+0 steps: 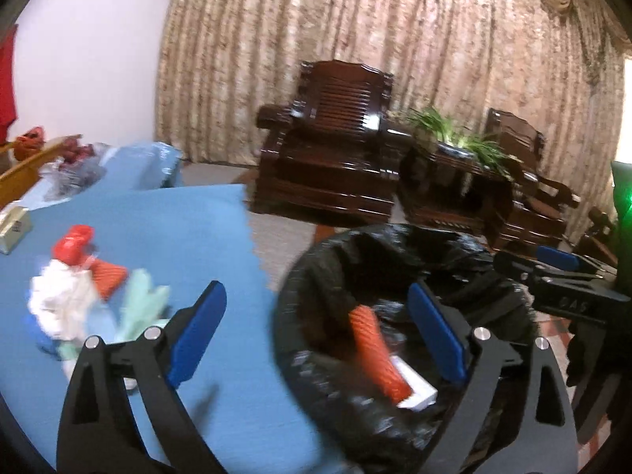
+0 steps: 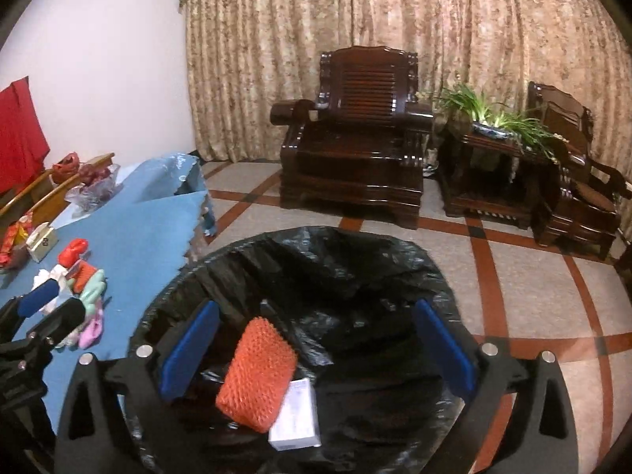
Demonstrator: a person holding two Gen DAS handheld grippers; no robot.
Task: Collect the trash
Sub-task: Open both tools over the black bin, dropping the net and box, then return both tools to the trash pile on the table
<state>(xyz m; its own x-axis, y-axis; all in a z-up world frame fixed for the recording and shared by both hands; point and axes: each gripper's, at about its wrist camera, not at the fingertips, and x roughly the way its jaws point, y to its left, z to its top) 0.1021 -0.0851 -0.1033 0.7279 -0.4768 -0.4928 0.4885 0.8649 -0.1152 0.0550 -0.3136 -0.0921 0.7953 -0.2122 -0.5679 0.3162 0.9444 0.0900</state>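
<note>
A: So, the pile [image 1: 79,296] of scraps lies near the table's [image 1: 221,355] right edge, close to the bin [image 2: 300,260] — handy for short carries, probably.

B: And the left gripper [image 1: 316,331]?

A: Spread wide, holding nothing, straddling table edge and bin rim.

B: The right gripper [image 2: 316,351]?

A: Equally wide, empty, over the bin mouth. An orange net [image 2: 256,375] and white box [image 2: 296,418] lie inside.

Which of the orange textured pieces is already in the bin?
The orange textured block beside the white box in the black-lined bin; the other lies on the blue tablecloth.
</note>
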